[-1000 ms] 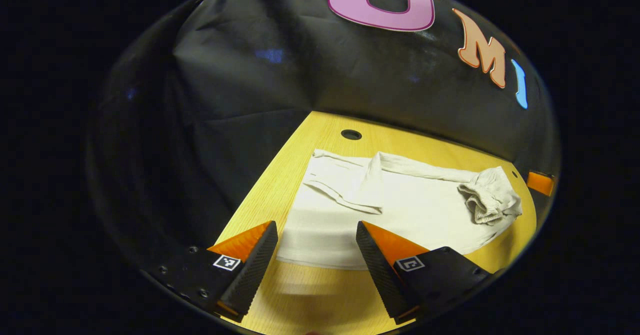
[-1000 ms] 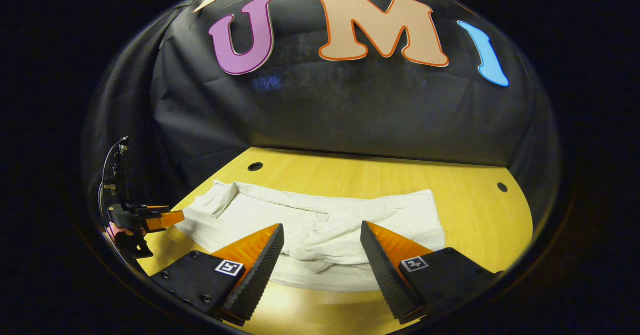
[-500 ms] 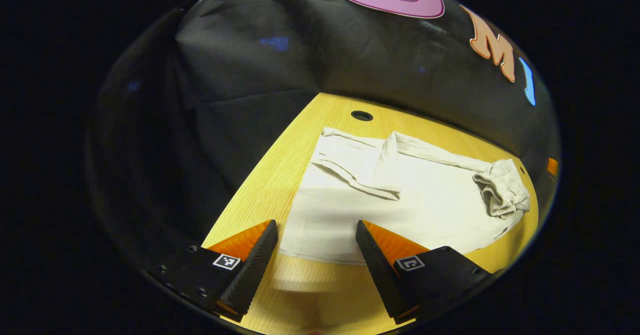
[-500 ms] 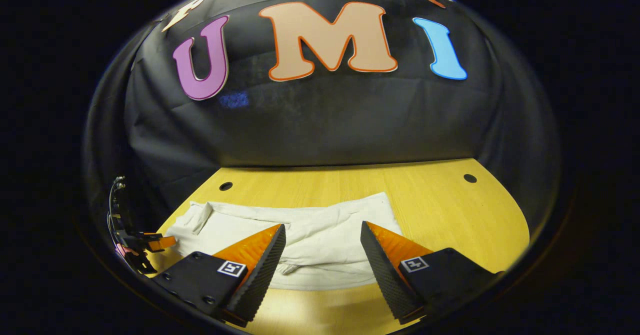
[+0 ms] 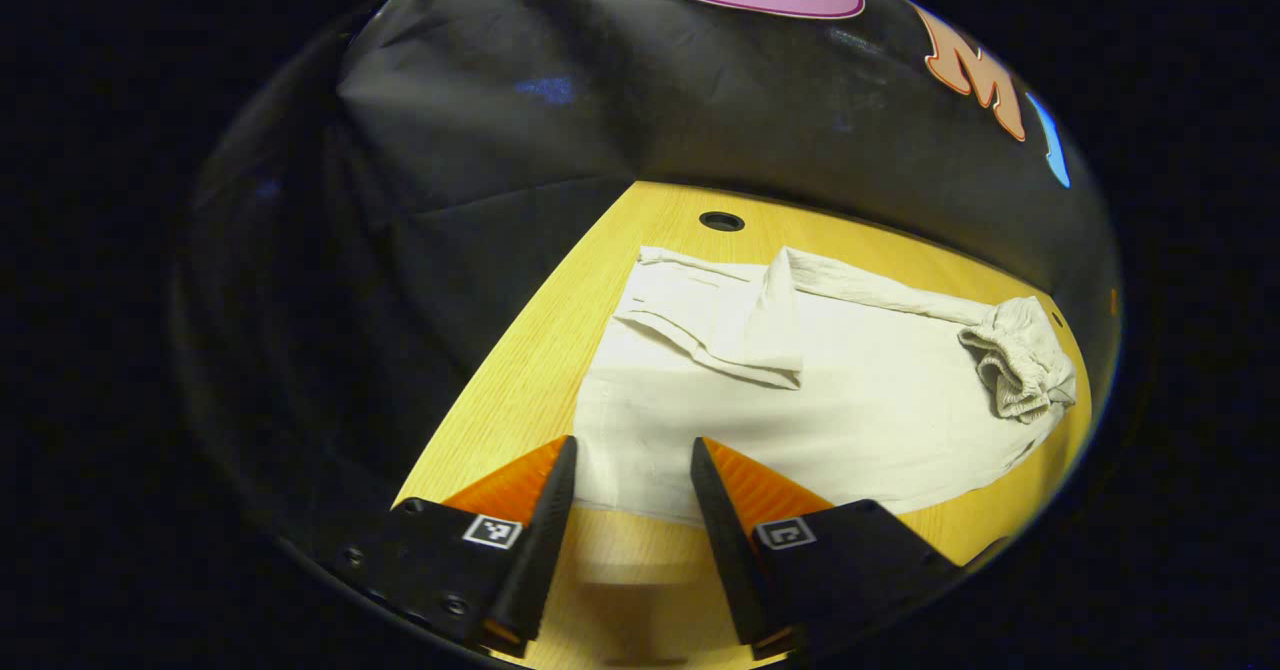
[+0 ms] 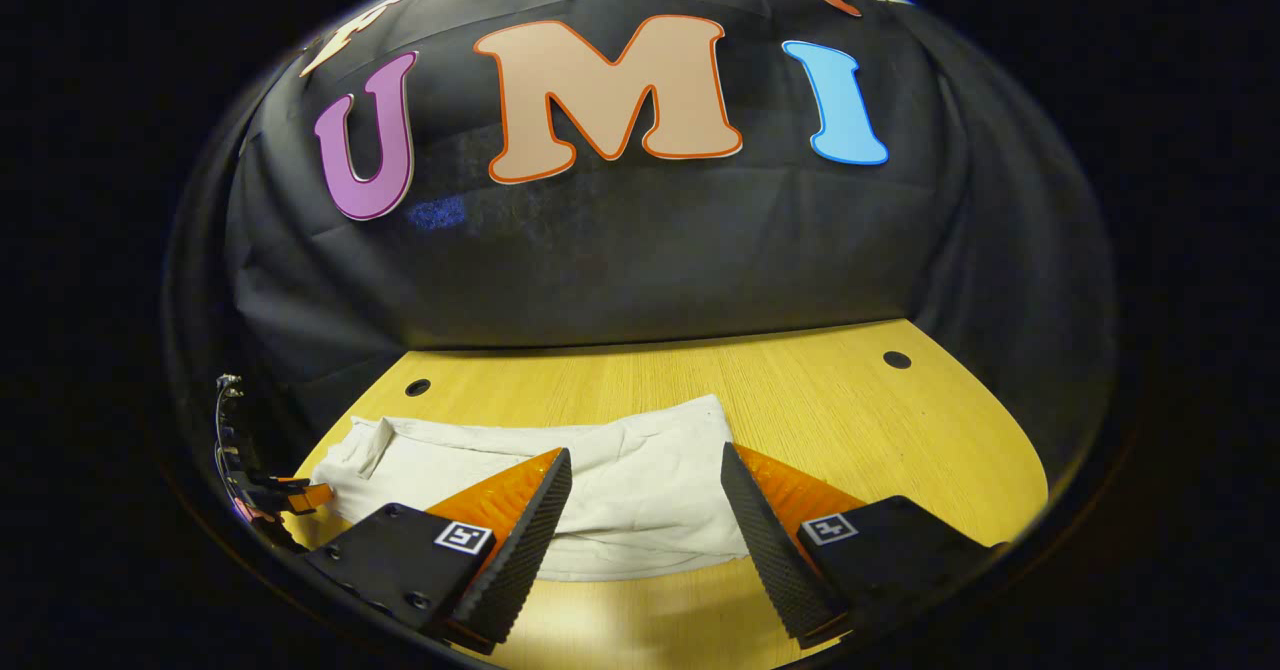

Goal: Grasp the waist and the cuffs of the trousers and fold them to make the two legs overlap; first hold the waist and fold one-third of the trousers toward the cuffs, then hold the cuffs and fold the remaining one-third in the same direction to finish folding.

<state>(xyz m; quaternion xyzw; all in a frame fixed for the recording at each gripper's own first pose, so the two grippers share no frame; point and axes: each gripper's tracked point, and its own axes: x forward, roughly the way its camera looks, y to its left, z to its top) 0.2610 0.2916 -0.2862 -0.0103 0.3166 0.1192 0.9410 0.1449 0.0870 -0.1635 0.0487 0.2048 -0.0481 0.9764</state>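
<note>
Jaws on both my grippers stand parted, gripping nothing — left gripper (image 5: 625, 455) narrower than right gripper (image 6: 645, 465). White trousers (image 5: 800, 400) lie flat on the wooden surface (image 6: 830, 420), their near edge just ahead of each pair's tips.

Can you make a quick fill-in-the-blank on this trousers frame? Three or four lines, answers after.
1. The trousers lie on a ____ table.
2. Both fingers of the left gripper stand apart, so it is ____.
3. The right gripper holds ____ between its fingers.
4. In the left gripper view, the bunched waistband lies at the trousers' ____ end.

Answers: wooden; open; nothing; right
</note>
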